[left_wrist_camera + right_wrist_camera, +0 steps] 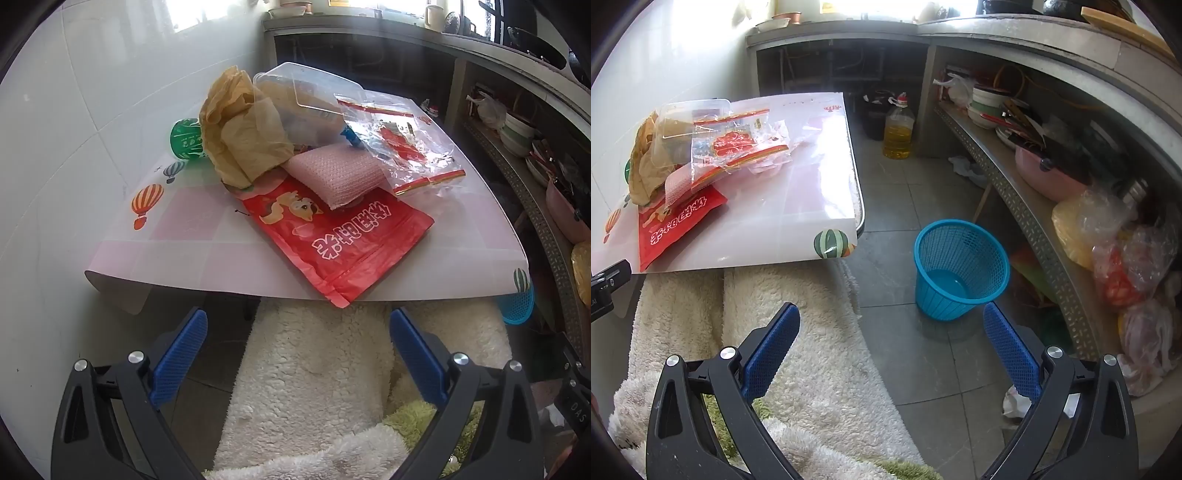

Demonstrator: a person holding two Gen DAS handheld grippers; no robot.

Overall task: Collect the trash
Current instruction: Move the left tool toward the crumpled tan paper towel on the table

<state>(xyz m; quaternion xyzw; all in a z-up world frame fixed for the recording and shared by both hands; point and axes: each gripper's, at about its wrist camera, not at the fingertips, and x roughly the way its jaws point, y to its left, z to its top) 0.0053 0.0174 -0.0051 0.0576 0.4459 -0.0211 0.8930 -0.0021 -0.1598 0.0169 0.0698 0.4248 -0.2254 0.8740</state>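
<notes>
The surface [461,258], with its balloon-print cover, carries all the trash heaped toward its left and far side, probably gathered there so it can be taken piece by piece. Below its right corner the blue basket [960,269] stands on the floor tiles, empty and upright, well apart from the heap, placed where either hand could drop things in. Nearest in the pile is the red snack bag [343,240], one corner overhanging the edge, an easy first grab; on it lies a pink mesh pad [336,173], with crumpled brown paper [243,136] and a clear wrapper [402,147] behind. The left tool [297,336] and right tool [892,332] both hover spread wide, holding nothing.
</notes>
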